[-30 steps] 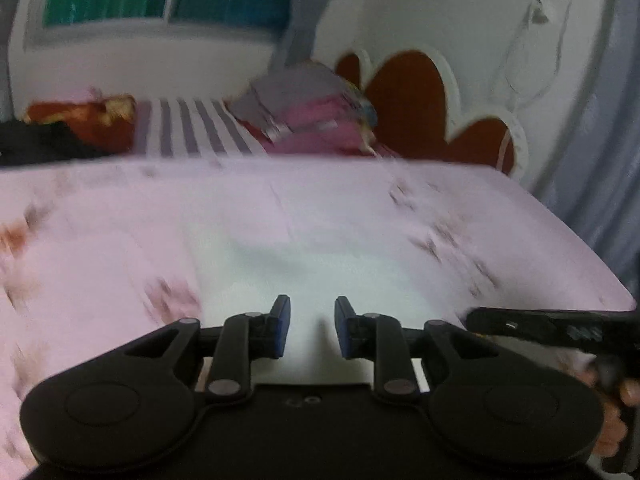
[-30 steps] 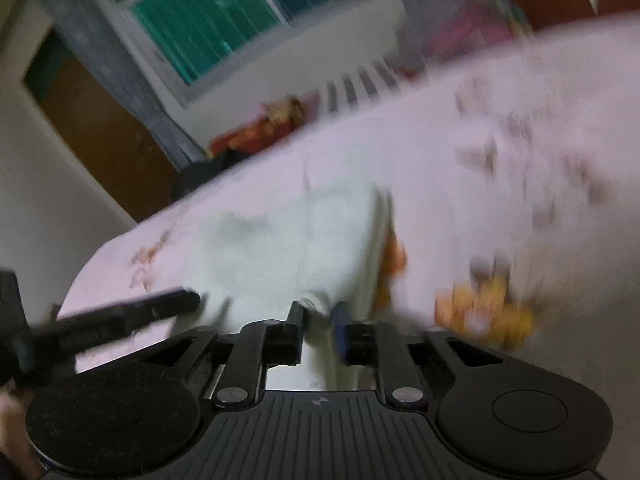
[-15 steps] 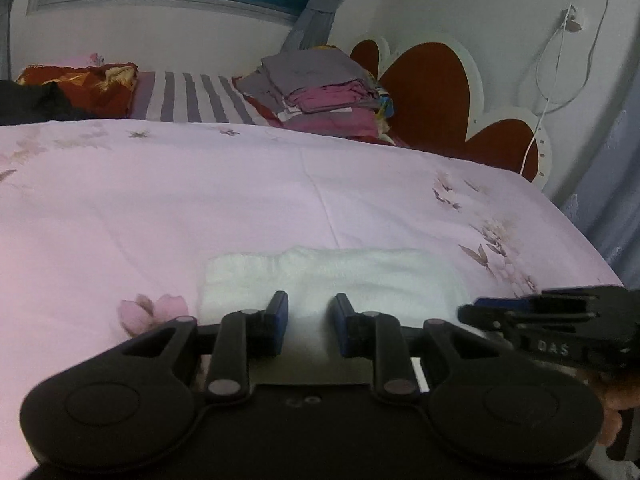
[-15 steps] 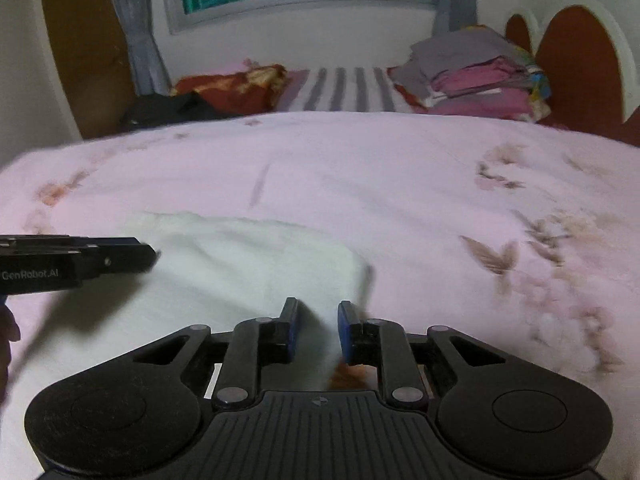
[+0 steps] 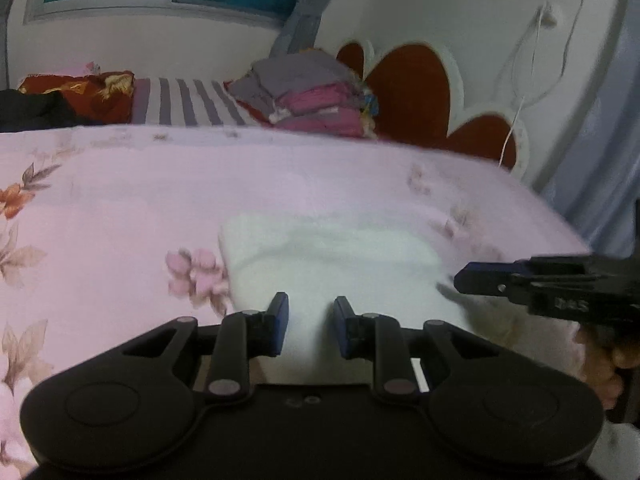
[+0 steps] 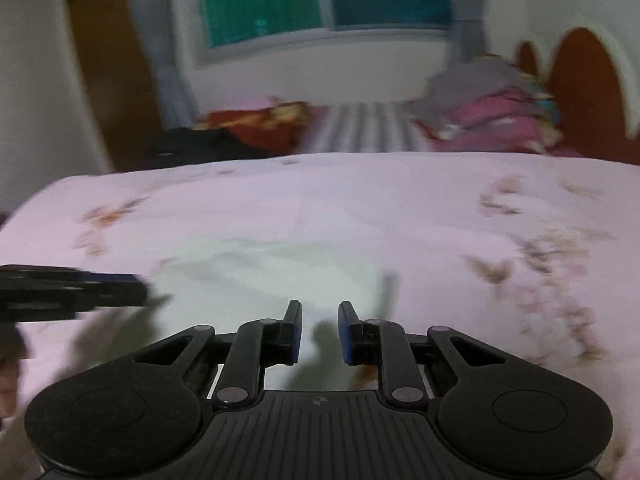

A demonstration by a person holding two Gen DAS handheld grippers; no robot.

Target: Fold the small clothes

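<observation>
White folded cloth [image 5: 332, 264] on pink bedsheet [image 5: 120, 208], left gripper [image 5: 310, 322] spread, right gripper [image 6: 319, 330] spread, both empty

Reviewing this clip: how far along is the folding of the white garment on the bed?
Done: the white garment lies as a compact folded rectangle on the pink floral bedspread. In hand: nothing; the left gripper and right gripper are open, apart over it. Left: possibly another fold or moving it to the folded stack.
</observation>
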